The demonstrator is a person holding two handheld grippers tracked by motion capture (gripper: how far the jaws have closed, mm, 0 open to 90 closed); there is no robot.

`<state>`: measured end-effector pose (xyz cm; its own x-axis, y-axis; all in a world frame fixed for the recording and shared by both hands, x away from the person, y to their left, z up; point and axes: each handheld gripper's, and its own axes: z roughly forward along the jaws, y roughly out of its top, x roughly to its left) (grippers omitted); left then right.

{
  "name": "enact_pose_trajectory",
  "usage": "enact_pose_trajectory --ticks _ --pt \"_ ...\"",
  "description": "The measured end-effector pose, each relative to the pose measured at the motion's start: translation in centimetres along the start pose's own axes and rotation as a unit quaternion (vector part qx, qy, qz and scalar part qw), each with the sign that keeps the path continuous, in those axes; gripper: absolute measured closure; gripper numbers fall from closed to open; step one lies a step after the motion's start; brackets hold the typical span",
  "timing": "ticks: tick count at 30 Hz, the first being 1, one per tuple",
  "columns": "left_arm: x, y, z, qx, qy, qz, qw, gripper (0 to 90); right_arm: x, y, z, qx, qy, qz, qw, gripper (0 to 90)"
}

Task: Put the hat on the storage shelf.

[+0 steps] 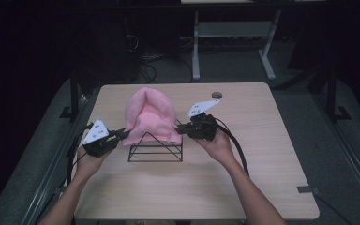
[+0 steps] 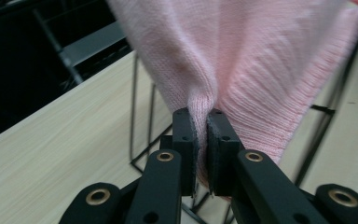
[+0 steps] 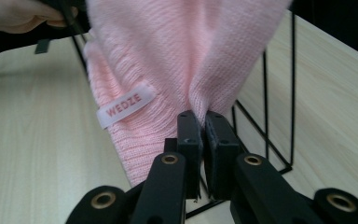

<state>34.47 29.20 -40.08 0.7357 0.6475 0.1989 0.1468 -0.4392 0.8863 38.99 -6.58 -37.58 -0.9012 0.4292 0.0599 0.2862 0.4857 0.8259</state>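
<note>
Pink knit hat (image 1: 149,115) draped over wire stand (image 1: 155,149) mid-worktop (image 1: 262,154), both grippers' fingers (image 2: 186,140) clamped on hem; release apparently pending.

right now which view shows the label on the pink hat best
The right gripper view: the white label on the pink hat sits close up and reads WEDZE. The high view and the left gripper view show the hat's knit, with no label visible.

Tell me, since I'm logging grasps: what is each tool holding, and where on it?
Both pinch the pink hat at its ribbed lower edge: left tool on one side, right tool on the opposite side, beside the label.
</note>
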Motion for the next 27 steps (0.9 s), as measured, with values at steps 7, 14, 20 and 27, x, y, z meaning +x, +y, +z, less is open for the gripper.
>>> enact_pose_trajectory --ticks 7,14,20,27 --pt "-0.5 -0.7 -0.8 -0.023 -0.022 0.008 0.9995 83.0 1.2 -0.8 -0.9 -0.031 0.024 -0.03 0.9988 85.4" --pt "-1.2 -1.5 -1.8 -0.052 -0.023 0.023 0.9981 83.0 1.5 -1.5 -0.9 -0.035 0.038 -0.031 0.9982 85.4" --pt "-2.0 -0.3 -3.9 -0.103 -0.023 0.047 0.9933 83.0 3.2 -0.9 -2.8 -0.079 0.046 -0.075 0.9929 85.4" --pt "-2.5 -1.7 -3.7 -0.081 -0.035 0.055 0.9945 82.9 3.4 -1.6 -1.8 -0.034 0.057 -0.085 0.9942 85.4"
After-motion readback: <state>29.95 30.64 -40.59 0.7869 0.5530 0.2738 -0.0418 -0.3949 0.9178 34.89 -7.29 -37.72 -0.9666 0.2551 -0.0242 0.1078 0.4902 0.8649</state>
